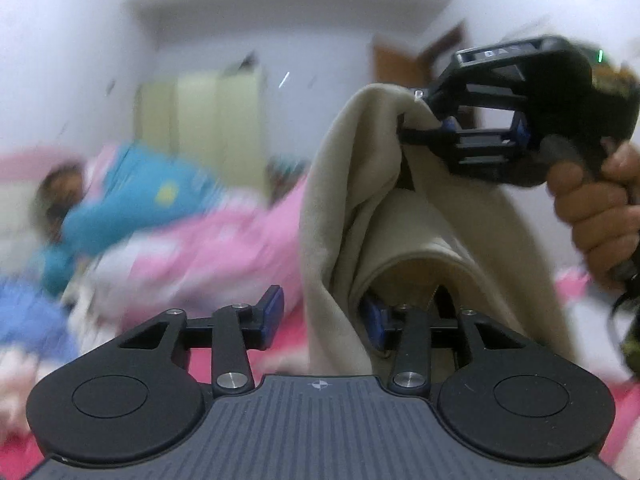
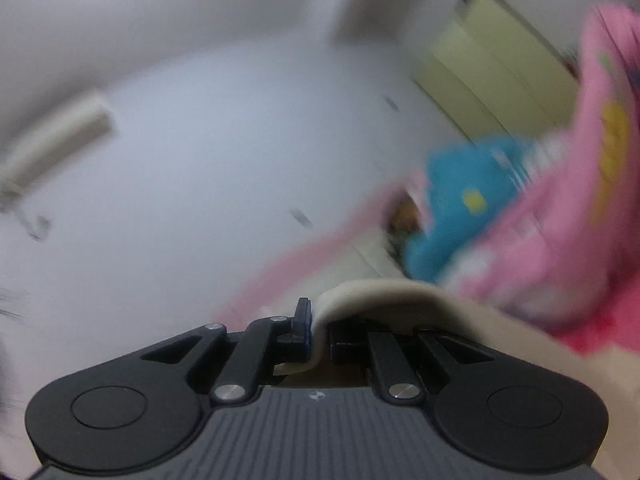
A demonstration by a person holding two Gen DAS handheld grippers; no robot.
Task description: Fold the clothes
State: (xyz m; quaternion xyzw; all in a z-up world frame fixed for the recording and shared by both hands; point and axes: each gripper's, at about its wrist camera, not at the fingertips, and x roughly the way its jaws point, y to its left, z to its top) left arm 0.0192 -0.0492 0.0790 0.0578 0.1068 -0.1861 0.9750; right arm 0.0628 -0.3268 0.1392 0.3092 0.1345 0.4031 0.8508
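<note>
Gripping soft beige fleece garment [image 1: 340,208], right gripper [image 2: 318,336] fingers pinch; left gripper [image 1: 326,312] fingers apart.

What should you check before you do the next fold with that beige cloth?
1. Right gripper clamped on the beige cloth's top edge: ok, the cloth hangs from its closed fingers.
2. Left gripper has a hold on the cloth: not ok, its jaws stand apart; the cloth drapes over one finger only.
3. Cloth lifted off the bed: cannot tell, its lower end is hidden behind the left gripper.
4. Cloth hanging flat: not ok, it is bunched in long folds.
5. Space to lay it down: cannot tell, the pink blanket and blue fabric are nearby and blurred.
6. Hand firm on the right gripper's handle: ok.
</note>
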